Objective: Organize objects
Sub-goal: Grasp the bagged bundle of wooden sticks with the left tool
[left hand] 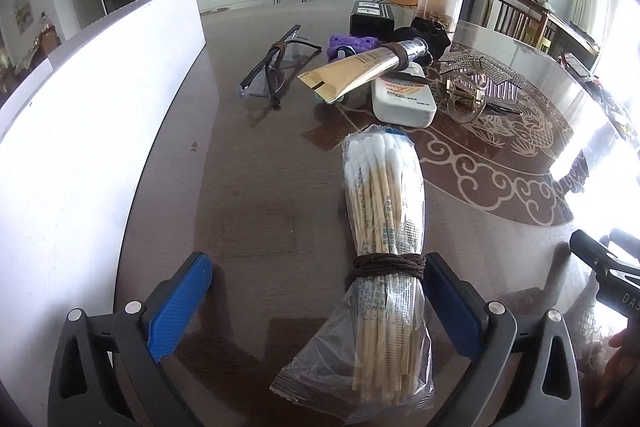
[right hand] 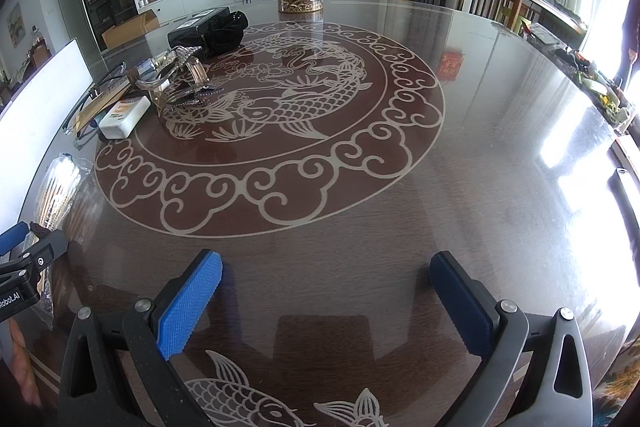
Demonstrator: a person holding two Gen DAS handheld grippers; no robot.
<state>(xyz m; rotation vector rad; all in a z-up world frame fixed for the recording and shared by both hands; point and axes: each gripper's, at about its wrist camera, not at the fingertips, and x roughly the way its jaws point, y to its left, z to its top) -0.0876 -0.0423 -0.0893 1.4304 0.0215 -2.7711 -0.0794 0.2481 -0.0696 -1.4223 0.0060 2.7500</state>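
Between the left gripper (left hand: 316, 291) fingers on the dark table (left hand: 248, 203): bagged bundle of cotton swabs (left hand: 386, 227), lying flat. Long axis runs away from the camera, white tips far, stick ends near, brown cord wrapped round the middle. Jaws fully wide; right pad sits at the cord, contact unclear, left pad well clear. No grip. Right gripper (right hand: 326, 303) wide open over bare table, holding nothing. Farther off: white bottle (left hand: 404, 99), tan tube (left hand: 352, 71), safety glasses (left hand: 276, 67).
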